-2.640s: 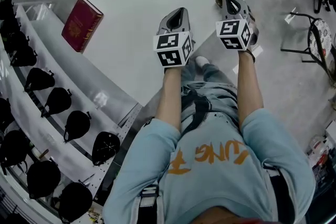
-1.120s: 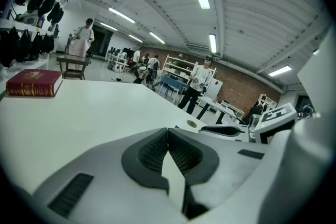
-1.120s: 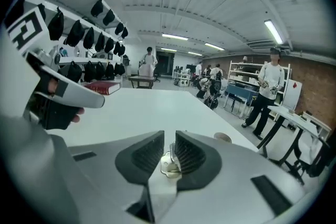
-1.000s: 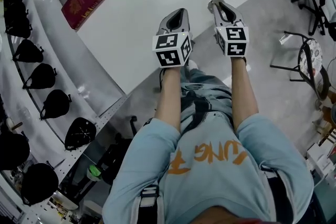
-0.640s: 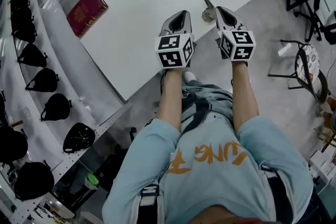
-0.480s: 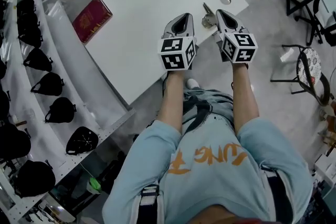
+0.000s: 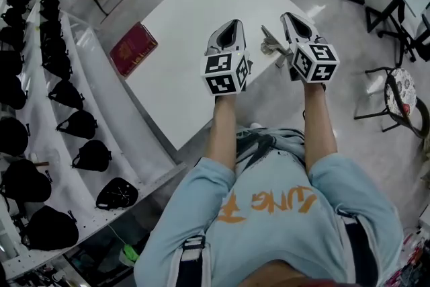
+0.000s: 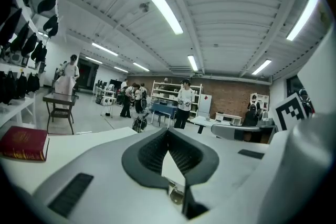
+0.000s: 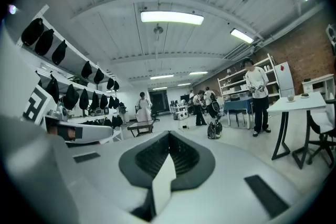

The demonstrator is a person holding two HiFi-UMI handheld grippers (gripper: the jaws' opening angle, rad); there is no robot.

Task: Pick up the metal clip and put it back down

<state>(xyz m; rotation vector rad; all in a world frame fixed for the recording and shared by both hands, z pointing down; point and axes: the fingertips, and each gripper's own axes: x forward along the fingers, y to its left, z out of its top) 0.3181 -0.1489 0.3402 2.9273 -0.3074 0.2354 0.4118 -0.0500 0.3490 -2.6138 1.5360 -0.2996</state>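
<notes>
Metal clip [image 7: 271,45] lying on white bench [image 7: 188,17] just beside right gripper [image 7: 291,17], its near end hidden behind that gripper, contact unclear, left gripper [image 7: 230,26] apart from it, both jaws clenched, empty, red book [image 7: 133,49] at bench's left edge

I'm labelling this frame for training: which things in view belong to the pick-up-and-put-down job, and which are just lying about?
Job in hand:
- metal clip, lying on the white table between the grippers
- right gripper, shut and empty
- left gripper, shut and empty

Lying about:
- red book at the table's left edge
- dark items on the shelves
</notes>
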